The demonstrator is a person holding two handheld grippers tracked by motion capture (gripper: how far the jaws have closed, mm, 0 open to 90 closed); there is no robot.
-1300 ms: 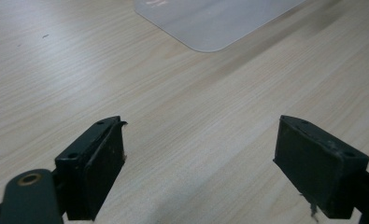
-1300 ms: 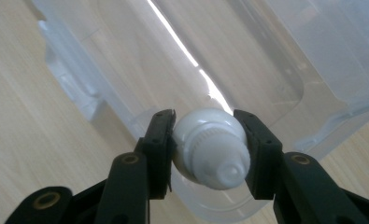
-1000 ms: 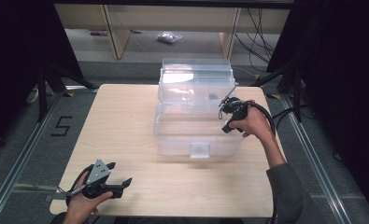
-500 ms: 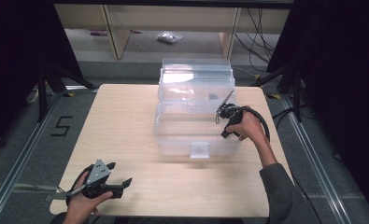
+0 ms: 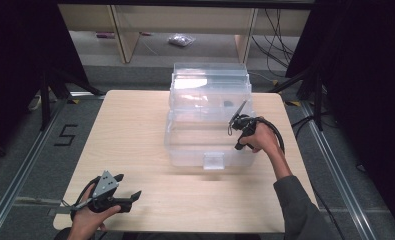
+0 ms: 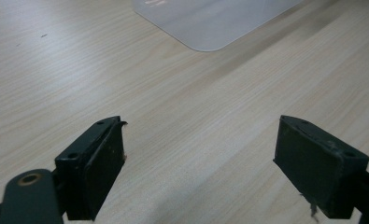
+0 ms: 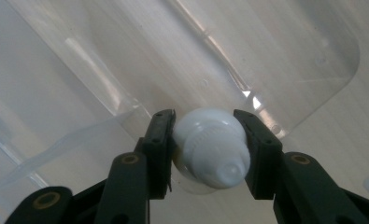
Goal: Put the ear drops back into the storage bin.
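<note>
Light wooden table on grey carpeted floor, seen from above. White "5" marking on floor left of table. Metal rails run along floor either side. Black curtains frame scene left and right. Pale wooden shelving unit at far end, small clear plastic bag on floor beneath it. Black cables trail down at far right. Black stand legs by left curtain. Overhead light glares off tabletop.

Right hand-held gripper sits lower and nearer than 1.0 s ago, over the clear bin's right side.
</note>
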